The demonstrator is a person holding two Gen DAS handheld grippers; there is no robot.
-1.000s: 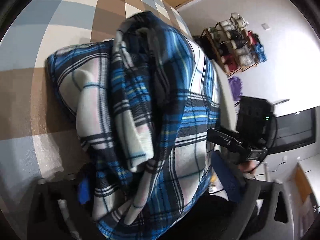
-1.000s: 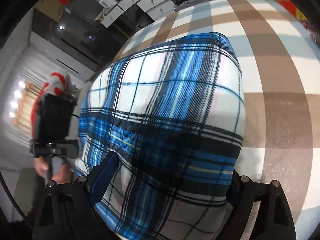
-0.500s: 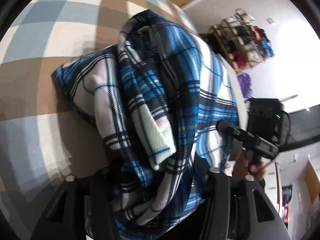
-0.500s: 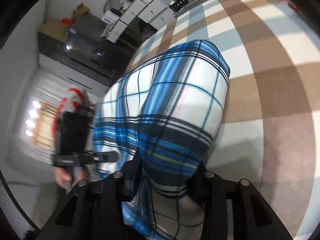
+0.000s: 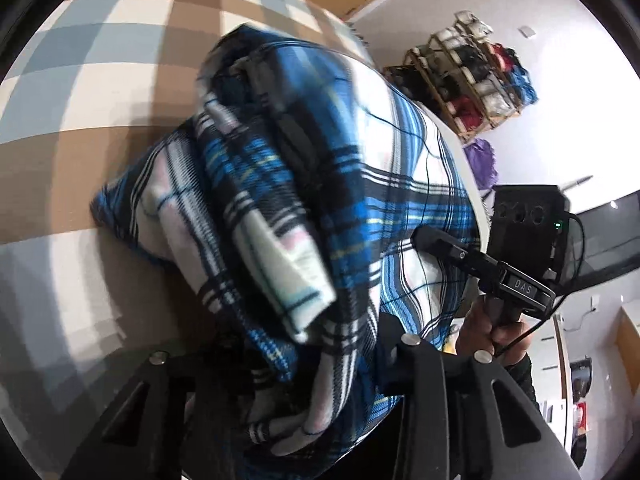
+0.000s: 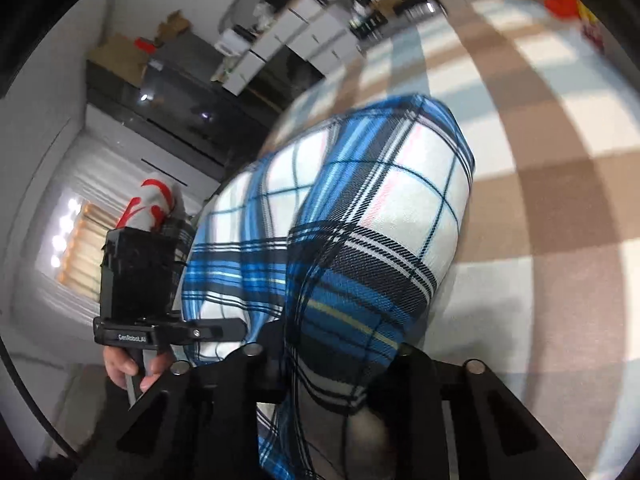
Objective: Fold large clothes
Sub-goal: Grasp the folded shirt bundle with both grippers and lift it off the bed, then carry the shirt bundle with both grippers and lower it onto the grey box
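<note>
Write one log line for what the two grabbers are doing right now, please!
left gripper: shut on plaid garment | right gripper: shut on plaid garment | garment: bunched, lifted over checkered surface

Both views were lit evenly and quite brightly. Strong fisheye bending and black corners were seen at the edges. Motion blur was noticed on the plaid garment [image 5: 304, 208] and far furniture. Glare was produced by ceiling lamps [image 6: 66, 224]. Shadows stayed soft.
</note>
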